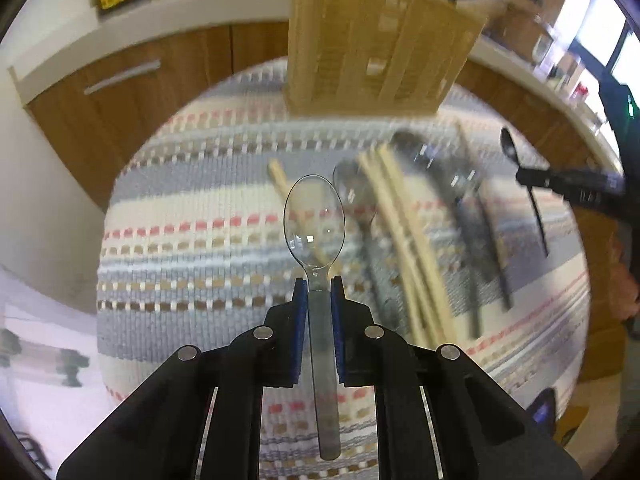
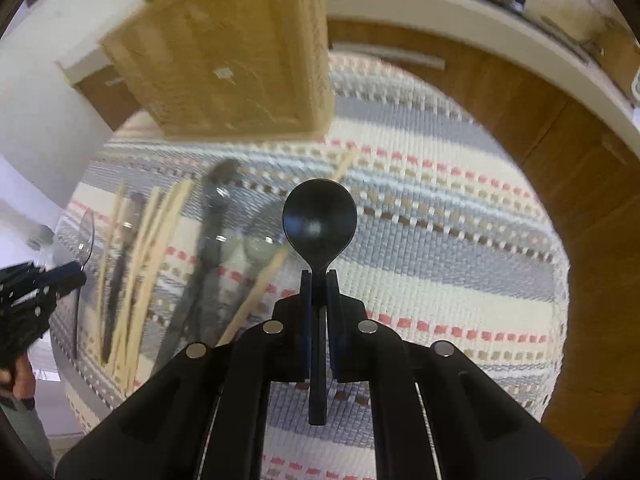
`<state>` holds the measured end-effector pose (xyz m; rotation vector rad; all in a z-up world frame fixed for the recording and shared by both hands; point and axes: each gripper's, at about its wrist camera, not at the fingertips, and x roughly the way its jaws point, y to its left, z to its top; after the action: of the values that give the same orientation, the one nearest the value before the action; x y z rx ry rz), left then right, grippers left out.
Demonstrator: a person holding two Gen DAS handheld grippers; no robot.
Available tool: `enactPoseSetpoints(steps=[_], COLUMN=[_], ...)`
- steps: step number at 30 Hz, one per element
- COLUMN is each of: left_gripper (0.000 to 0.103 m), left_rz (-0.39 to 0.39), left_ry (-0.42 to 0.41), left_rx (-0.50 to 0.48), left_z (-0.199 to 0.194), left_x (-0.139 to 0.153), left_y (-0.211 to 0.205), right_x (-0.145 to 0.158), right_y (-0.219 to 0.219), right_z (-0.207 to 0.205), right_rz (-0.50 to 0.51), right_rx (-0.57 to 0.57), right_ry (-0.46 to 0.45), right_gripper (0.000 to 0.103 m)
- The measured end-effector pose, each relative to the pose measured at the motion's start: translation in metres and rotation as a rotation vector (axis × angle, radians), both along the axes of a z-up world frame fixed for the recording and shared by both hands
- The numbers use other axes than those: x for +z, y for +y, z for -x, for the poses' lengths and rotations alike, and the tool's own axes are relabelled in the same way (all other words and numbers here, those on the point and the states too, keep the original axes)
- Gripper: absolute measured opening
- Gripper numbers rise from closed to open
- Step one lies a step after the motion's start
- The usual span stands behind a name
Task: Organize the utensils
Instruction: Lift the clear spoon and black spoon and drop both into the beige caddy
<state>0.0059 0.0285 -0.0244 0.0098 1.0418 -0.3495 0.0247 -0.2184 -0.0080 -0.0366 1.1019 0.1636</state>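
Left gripper [image 1: 319, 284] clamped on the handle of a clear plastic spoon [image 1: 314, 224], bowl pointing away, held above the striped mat [image 1: 192, 200]. Right gripper [image 2: 319, 278] pinches a black spoon [image 2: 319, 220] by its neck, also off the mat. Chopsticks [image 1: 404, 248] and more spoons lie loose on the mat between the two (blurred, can't count them). Tan slotted basket [image 1: 372, 48] stands at the mat's far edge.
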Motion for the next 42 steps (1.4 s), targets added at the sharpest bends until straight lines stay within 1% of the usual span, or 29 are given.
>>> enactPoseSetpoints(steps=[3,6,9,12,17,19,21,24,26,28,30,31,34,37,42], left_gripper=[0.010,0.010,0.010,0.010,0.010,0.010,0.010,0.010,0.010,0.010,0.010,0.010,0.010,0.010,0.011], left_rz=[0.050,0.098,0.137,0.179,0.250,0.258,0.255,0.250,0.264,0.265,0.265,0.265,0.250,0.229,0.247], left_ry=[-0.077,-0.168,-0.253,-0.323,-0.464,-0.500,-0.525,-0.577,-0.619,-0.663,-0.692,-0.704,-0.714,-0.719,-0.703], left_rx=[0.000,-0.004,-0.005,-0.005,0.004,0.014,0.023,0.045,0.053,0.079,0.103,0.114,0.136,0.150,0.157], left_z=[0.003,0.006,-0.004,-0.009,-0.036,-0.050,-0.066,-0.090,-0.106,-0.120,-0.130,-0.137,-0.152,-0.158,-0.164], left_x=[0.024,0.054,0.081,0.106,0.152,0.166,0.173,0.180,0.179,0.173,0.168,0.164,0.149,0.135,0.118], left_y=[0.003,0.004,-0.005,-0.009,-0.013,-0.016,-0.021,-0.027,-0.029,-0.030,-0.029,-0.030,-0.034,-0.038,-0.032], right_x=[0.025,0.050,0.085,0.111,0.155,0.166,0.172,0.172,0.167,0.157,0.145,0.141,0.125,0.111,0.094], right_y=[-0.003,-0.003,0.005,0.002,0.002,0.001,-0.001,-0.002,-0.002,-0.001,-0.002,-0.001,0.005,0.009,0.013], right_z=[0.012,0.026,0.033,0.034,0.020,0.009,-0.007,-0.032,-0.050,-0.069,-0.086,-0.091,-0.108,-0.120,-0.120], right_rz=[-0.035,-0.054,-0.080,-0.125,-0.192,-0.196,-0.220,-0.214,-0.205,-0.215,-0.248,-0.250,-0.187,-0.162,-0.133], right_rx=[0.020,0.044,0.073,0.084,0.078,0.058,0.035,0.002,-0.013,-0.024,-0.035,-0.040,-0.060,-0.059,-0.064], right_ry=[-0.075,-0.169,-0.271,-0.349,-0.514,-0.571,-0.607,-0.653,-0.677,-0.675,-0.661,-0.658,-0.676,-0.678,-0.712], right_gripper=[0.005,0.005,0.005,0.005,0.005,0.005,0.005,0.005,0.005,0.005,0.005,0.005,0.005,0.005,0.005])
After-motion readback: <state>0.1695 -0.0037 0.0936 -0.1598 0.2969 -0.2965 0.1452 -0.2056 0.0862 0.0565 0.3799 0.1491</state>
